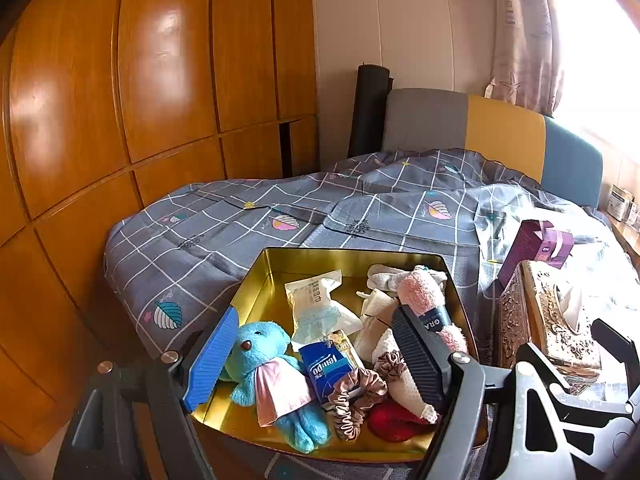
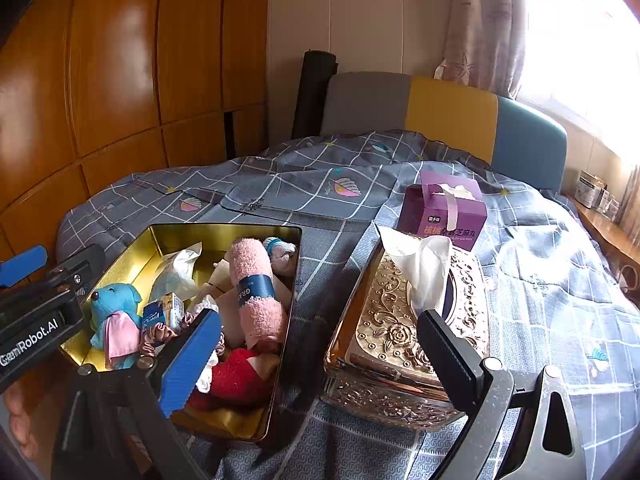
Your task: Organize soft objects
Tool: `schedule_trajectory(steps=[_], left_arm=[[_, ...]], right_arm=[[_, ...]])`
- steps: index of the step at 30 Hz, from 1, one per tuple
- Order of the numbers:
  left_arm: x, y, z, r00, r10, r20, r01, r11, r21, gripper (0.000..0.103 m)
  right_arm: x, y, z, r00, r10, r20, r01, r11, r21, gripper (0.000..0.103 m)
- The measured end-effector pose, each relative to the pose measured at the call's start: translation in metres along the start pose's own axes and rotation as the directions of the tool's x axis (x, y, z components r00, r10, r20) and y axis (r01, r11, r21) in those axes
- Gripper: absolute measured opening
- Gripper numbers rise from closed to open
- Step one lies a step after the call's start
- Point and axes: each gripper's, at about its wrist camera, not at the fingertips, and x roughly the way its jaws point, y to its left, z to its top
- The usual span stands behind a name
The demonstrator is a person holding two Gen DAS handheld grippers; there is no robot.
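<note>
One gold tin [image 1: 276,264], two open claws [image 1: 316,354]

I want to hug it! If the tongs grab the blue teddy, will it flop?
Probably. The teddy looks plush, so its legs would likely dangle. It seems light for its size. Its fuzzy fabric should grip well, though its pink cape may hang loose.

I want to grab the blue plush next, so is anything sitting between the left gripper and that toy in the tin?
Nothing visible blocks it. The left gripper is open above the gold tin, and the blue plush lies uncovered just inside its blue finger. A Tempo tissue pack rests beside the plush, not over it.
</note>
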Motion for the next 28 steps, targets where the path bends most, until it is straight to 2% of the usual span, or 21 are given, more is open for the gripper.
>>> schedule_trajectory(steps=[16, 17, 19, 23, 26, 28], left_arm=[[0.0006, -0.0039, -0.0009, 1.0, -0.005, -0.013, 0.005, 1.0, 0.027, 0.08], [0.0003, -0.0035, -0.001, 1.0, -0.008, -0.01, 0.008, 1.0, 0.026, 0.078], [-0.0006, -0.0032, -0.0015, 1.0, 0.002, 0.006, -0.003, 1.0, 0.031, 0.067], [-0.0003, 0.0023, 0.0006, 1.0, -0.031, 0.005, 0.031, 1.0, 0.002, 0.063], [-0.0013, 0.0018, 0.0005, 1.0, -0.028, 0.01, 0.028, 1.0, 0.01, 0.062], [0.0007, 0.0026, 0.001, 0.999, -0.046, -0.011, 0.046, 0.999, -0.002, 0.062]], right_arm=[[0.0019, -0.0003, -0.001, 1.0, -0.002, -0.005, 0.002, 1.0, -0.004, 0.099], [0.0022, -0.0003, -0.0013, 1.0, -0.002, -0.006, 0.002, 1.0, -0.005, 0.099], [0.0025, -0.0003, -0.0016, 1.0, -0.002, -0.005, 0.002, 1.0, -0.005, 0.099], [0.0017, -0.001, -0.0019, 1.0, -0.001, -0.003, 0.001, 1.0, -0.001, 0.099], [-0.001, -0.0033, -0.0009, 1.0, 0.0, 0.009, 0.0, 1.0, 0.005, 0.099], [-0.0053, -0.0055, 0.001, 1.0, -0.004, 0.026, 0.004, 1.0, 0.01, 0.099]])
